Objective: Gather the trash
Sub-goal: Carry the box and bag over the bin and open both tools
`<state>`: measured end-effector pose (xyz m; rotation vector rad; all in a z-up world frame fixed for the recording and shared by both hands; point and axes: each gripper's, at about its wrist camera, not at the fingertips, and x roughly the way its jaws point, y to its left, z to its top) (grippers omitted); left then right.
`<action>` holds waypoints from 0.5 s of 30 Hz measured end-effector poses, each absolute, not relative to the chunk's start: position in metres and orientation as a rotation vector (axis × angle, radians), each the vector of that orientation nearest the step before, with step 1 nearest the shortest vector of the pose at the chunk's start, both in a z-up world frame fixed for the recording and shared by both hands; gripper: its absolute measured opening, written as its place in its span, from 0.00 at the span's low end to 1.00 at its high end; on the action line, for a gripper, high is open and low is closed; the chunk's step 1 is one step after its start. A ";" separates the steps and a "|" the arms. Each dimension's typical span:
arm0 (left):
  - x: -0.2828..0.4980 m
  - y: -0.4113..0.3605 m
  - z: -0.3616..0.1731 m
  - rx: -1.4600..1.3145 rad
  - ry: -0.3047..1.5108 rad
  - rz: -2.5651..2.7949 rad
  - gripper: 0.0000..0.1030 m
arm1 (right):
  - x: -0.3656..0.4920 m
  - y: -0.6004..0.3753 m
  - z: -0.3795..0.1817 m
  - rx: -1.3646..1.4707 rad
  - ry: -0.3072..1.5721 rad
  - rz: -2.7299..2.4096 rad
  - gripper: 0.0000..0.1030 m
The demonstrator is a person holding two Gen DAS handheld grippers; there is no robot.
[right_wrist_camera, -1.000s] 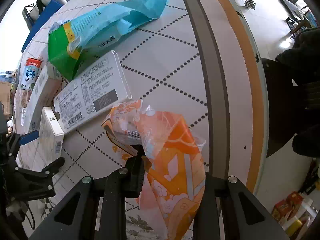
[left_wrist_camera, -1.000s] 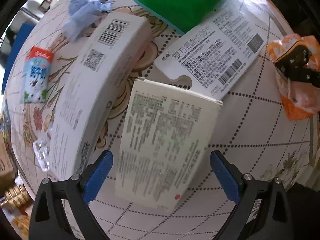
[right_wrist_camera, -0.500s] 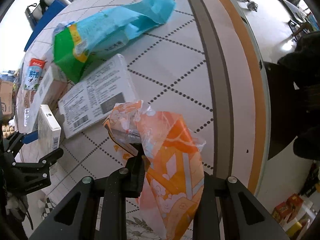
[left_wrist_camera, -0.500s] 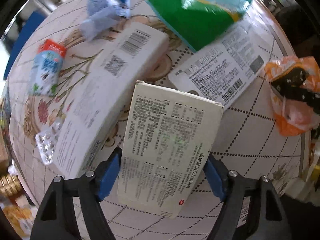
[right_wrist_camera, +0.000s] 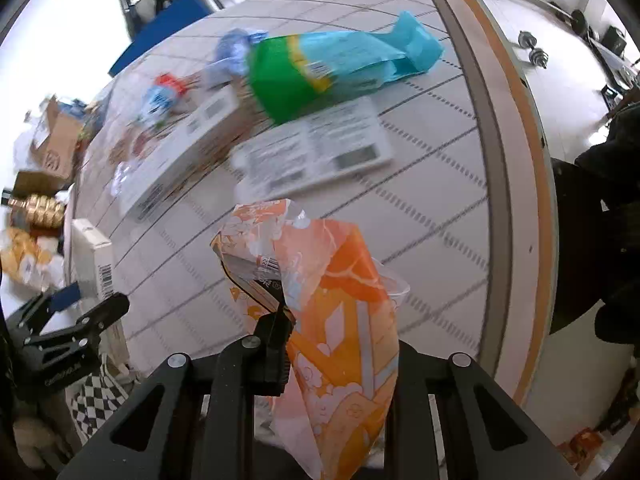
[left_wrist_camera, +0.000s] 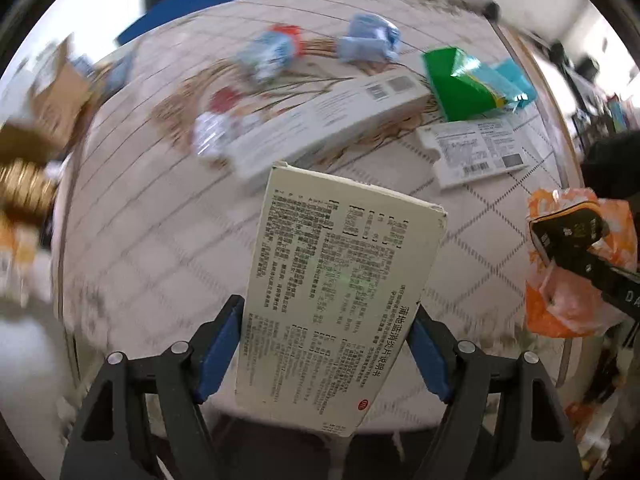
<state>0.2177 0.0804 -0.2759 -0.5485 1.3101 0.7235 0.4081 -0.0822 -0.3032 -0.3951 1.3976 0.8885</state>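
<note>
The left tongs (left_wrist_camera: 326,344) clamp a flat white printed cardboard box (left_wrist_camera: 340,292) above the round pale surface (left_wrist_camera: 160,240) with its dotted diamond grid. The right tongs (right_wrist_camera: 340,344) pinch a crumpled orange plastic wrapper (right_wrist_camera: 336,300). On the surface lie a long white carton (left_wrist_camera: 332,128), a green-and-blue bag (right_wrist_camera: 320,68) and a flat white label card (right_wrist_camera: 316,148); dumbbells (right_wrist_camera: 534,50) sit on the floor beyond.

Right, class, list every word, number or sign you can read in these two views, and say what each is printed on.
"蒲地蓝消炎片说明书": along one side of the cream box; its small print is too fine to read.
"DA", cut off at the picture's edge: on the right gripper.
Too blurred to read: the long white box, flat white box (barcodes only), green bag and orange wrapper.
</note>
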 end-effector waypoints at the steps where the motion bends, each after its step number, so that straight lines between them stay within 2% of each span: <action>1: 0.200 0.070 -0.272 -0.565 1.290 0.739 0.74 | 0.395 -0.089 -0.300 -0.394 1.384 0.891 0.23; 8: 0.098 -0.005 -0.280 -0.668 1.206 0.830 0.74 | 0.291 -0.136 -0.306 -0.453 1.367 0.908 0.23; 15: 0.011 -0.059 -0.339 -0.870 1.229 0.843 0.74 | 0.197 -0.196 -0.360 -0.575 1.454 0.901 0.22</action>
